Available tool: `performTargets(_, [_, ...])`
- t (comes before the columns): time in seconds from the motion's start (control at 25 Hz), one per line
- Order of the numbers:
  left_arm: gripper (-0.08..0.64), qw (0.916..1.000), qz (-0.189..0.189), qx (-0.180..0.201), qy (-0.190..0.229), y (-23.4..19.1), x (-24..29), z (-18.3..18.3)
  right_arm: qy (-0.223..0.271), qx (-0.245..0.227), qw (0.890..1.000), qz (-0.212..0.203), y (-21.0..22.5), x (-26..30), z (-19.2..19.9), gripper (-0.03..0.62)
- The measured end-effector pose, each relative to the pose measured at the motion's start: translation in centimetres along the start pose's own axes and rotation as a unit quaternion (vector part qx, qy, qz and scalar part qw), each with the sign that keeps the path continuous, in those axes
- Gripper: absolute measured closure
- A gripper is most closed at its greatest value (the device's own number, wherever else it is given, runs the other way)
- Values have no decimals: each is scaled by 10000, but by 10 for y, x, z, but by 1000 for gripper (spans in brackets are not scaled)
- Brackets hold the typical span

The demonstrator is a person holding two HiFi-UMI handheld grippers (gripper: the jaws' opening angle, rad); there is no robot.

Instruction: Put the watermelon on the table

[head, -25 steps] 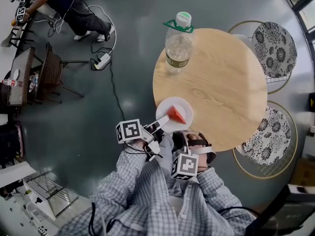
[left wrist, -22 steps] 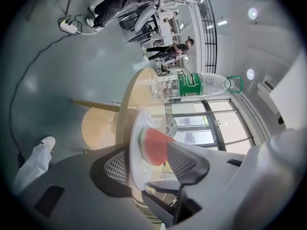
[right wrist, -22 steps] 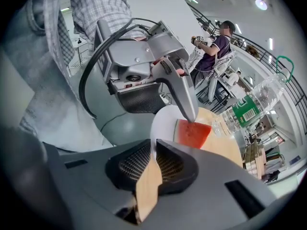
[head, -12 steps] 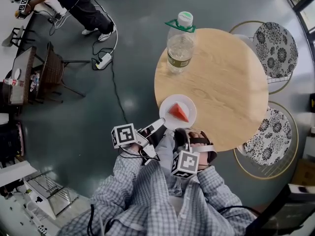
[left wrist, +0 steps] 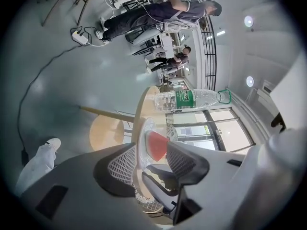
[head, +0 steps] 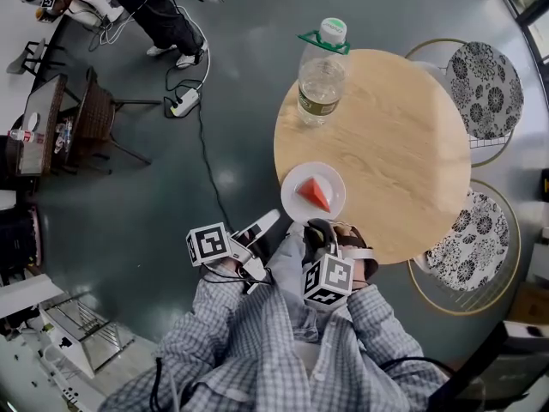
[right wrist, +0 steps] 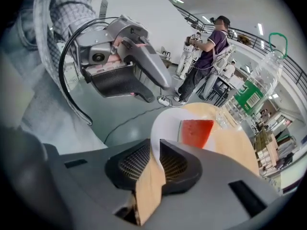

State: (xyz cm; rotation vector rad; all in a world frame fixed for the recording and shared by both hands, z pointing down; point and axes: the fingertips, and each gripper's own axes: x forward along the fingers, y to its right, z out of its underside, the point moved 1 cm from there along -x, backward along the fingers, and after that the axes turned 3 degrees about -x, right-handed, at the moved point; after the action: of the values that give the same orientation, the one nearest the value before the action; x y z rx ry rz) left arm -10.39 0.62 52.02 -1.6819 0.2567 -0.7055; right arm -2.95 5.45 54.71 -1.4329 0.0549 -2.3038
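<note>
A red watermelon wedge lies on a white plate at the near edge of the round wooden table. My right gripper is shut on the plate's near rim; in the right gripper view the plate runs in between the pads of the right gripper, with the watermelon beyond. My left gripper hangs off the table's left edge, open and apart from the plate. Through the empty gap of the left gripper I see the plate and the watermelon.
A large water bottle stands at the table's far left edge. Two chairs with patterned cushions sit to the right of the table. A power strip with cable, a wicker chair and a person are at the far left.
My left gripper has let go of the plate's left rim, opened and drawn back off the table toward me. The plate with the watermelon stays on the table, the right gripper still on it.
</note>
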Motion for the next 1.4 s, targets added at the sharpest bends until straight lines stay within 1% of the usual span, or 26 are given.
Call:
performTargets(0.16, [359, 9996, 274, -76, 75, 12, 1, 4, 369, 706, 9968, -37, 4, -11, -3, 546])
performTargets(0.2, [367, 9995, 281, -47, 96, 13, 1, 4, 521, 912, 9945, -7, 7, -16, -3, 546])
performTargets(0.28, [424, 9997, 127, 162, 103, 13, 0, 4, 934, 1391, 9859, 33, 13, -30, -6, 547])
performTargets(0.36, [493, 9987, -70, 492, 61, 17, -1, 7, 1418, 1956, 9704, 10, 21, -48, -10, 548])
performTargets(0.44, [539, 9973, -68, 725, 25, 27, 3, 13, 1769, 2538, 9509, 36, 31, -66, -9, 560])
performTargets(0.48, [551, 9974, 26, 722, 36, 34, 5, 17, 1870, 2766, 9426, 90, 36, -74, -8, 577])
performTargets(0.56, [552, 9979, 393, 509, 122, 51, 10, 24, 1965, 3043, 9318, 232, 44, -89, -3, 584])
performTargets(0.6, [552, 9973, 537, 477, 148, 58, 12, 27, 2011, 3158, 9268, 299, 46, -96, 1, 584])
performTargets(0.64, [552, 9966, 627, 513, 149, 64, 13, 30, 2085, 3314, 9195, 347, 49, -103, 4, 584])
performTargets(0.68, [552, 9959, 674, 583, 130, 70, 14, 34, 2189, 3517, 9094, 374, 50, -110, 8, 584])
performTargets(0.76, [552, 9947, 702, 747, 79, 78, 15, 42, 2429, 3942, 8854, 414, 54, -124, 16, 584])
performTargets(0.8, [552, 9940, 701, 842, 59, 82, 15, 47, 2531, 4091, 8755, 453, 54, -132, 20, 584])
performTargets(0.84, [552, 9930, 690, 958, 42, 86, 15, 52, 2603, 4172, 8692, 512, 55, -139, 25, 584])
performTargets(1.0, [552, 9859, 625, 1551, -47, 101, 16, 70, 2760, 4243, 8589, 786, 55, -169, 42, 584])
performTargets(1.08, [552, 9820, 574, 1796, -139, 106, 18, 81, 2878, 4327, 8503, 829, 53, -182, 49, 584])
performTargets(1.2, [552, 9709, 508, 2318, -310, 116, 22, 99, 3109, 4389, 8389, 836, 52, -200, 57, 584])
performTargets(1.32, [552, 9658, 567, 2510, -324, 128, 24, 116, 3277, 4340, 8341, 917, 51, -215, 62, 584])
performTargets(1.4, [552, 9630, 601, 2611, -299, 137, 25, 124, 3377, 4374, 8278, 971, 50, -223, 65, 584])
